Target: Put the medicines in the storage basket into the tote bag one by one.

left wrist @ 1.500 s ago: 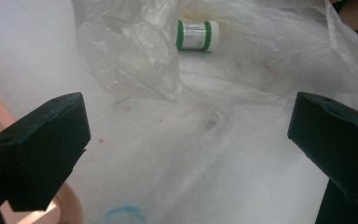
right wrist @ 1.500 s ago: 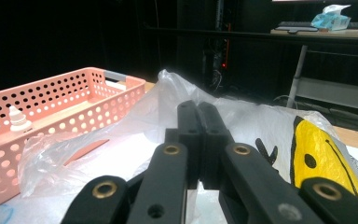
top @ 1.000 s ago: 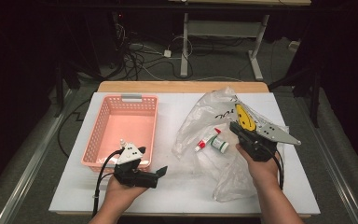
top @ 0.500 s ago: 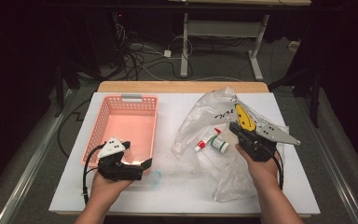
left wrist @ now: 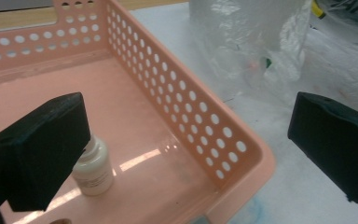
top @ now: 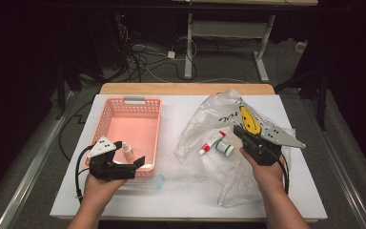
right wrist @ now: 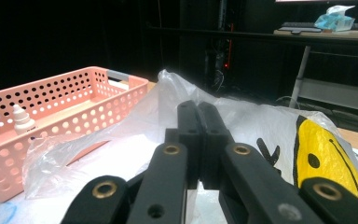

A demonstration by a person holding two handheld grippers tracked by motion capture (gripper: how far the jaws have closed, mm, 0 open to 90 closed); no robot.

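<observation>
Table [top: 186,200] with white top, seen from above, bearing every item; clear plastic bag [top: 219,119] with a yellow smiley face, crumpled over the right half of the table, its mouth facing the basket; pink perforated basket [top: 109,119] on the left half, well apart from the bag's bulk, its near right corner visible in the left gripper view [left wrist: 242,154]; right gripper [top: 240,132] lying on the bag, its jaws pressed together with nothing visibly between them in the right gripper view [right wrist: 198,116], though a fold of bag film may be caught there and cannot be told; left gripper [top: 132,153] over the basket's near right corner, jaws spread wide and empty, one jaw inside the basket and the other outside over the table; green-capped container [top: 225,148] and red-capped tube [top: 211,142] lying side by side in the bag's mouth, just left of the right gripper; small white dropper bottle [top: 127,151], upright on the basket floor near the front wall, just beside the left gripper's inner jaw [left wrist: 93,168] but apart from it

Step in hand, as judged: moving items one by one from bag to basket, with the bottle set down and released; two items remain in the bag

Next move, as judged: carrying the left gripper across to the bag's mouth, jaws kept spread, then closing on the tube or the container while the right gripper steadies the film
</observation>
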